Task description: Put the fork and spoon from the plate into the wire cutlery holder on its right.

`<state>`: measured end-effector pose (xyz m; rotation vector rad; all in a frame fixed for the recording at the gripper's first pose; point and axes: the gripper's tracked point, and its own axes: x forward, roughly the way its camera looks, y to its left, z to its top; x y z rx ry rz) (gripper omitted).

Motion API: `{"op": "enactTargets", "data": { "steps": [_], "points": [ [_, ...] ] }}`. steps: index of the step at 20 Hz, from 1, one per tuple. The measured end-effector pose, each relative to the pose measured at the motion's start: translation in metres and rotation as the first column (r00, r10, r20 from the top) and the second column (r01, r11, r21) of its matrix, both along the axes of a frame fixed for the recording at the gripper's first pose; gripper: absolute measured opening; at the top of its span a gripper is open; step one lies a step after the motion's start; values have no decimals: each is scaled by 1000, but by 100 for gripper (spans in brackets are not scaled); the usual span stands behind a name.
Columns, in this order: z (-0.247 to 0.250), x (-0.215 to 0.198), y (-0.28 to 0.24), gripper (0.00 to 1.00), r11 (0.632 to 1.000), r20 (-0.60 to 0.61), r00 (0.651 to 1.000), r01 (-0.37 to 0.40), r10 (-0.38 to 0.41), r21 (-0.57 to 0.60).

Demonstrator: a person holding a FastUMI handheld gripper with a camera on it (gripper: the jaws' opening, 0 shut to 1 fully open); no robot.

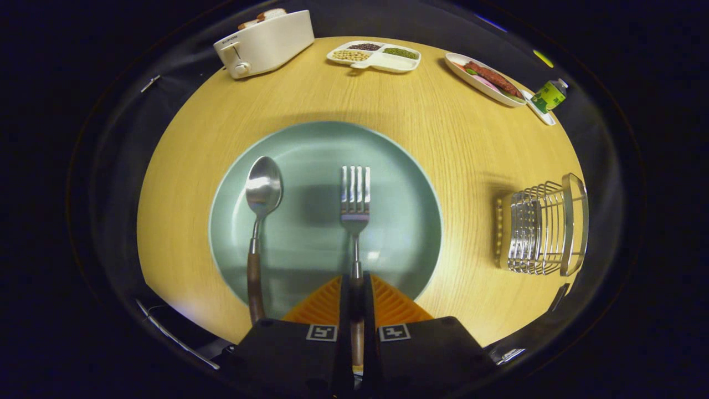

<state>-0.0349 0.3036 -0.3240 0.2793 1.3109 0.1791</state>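
A pale green plate (399, 183) lies on the round wooden table just ahead of my fingers. A steel fork (355, 197) with a brown wooden handle lies on it, tines pointing away. My gripper (356, 288) is shut on the fork's handle, both fingers pressed against it. A steel spoon (262, 194) with a matching handle lies left of the fork, its handle reaching past the plate's near rim beside my left finger. The wire cutlery holder (540, 230) stands to the right of the plate, apart from it, with nothing seen inside.
Beyond the plate stand a white toaster (265, 43) with bread, a divided dish (374, 56) of beans, an oval dish (484, 79) of food and a small green bottle (549, 95). The table edge curves close behind the holder.
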Motion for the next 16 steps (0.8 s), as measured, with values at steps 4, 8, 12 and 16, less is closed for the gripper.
{"op": "enactTargets", "data": {
  "steps": [4, 8, 12, 16],
  "points": [
    [26, 7, -5, 11, 997, 34, 999, 30, -32, 70],
    [83, 9, -46, 11, 993, 118, 993, -25, 12, 112],
    [125, -1, -130, 11, 990, 98, 991, -100, 90, 103],
    [116, -25, -198, 11, 974, -42, 973, -227, 226, -16]
  ]
}}
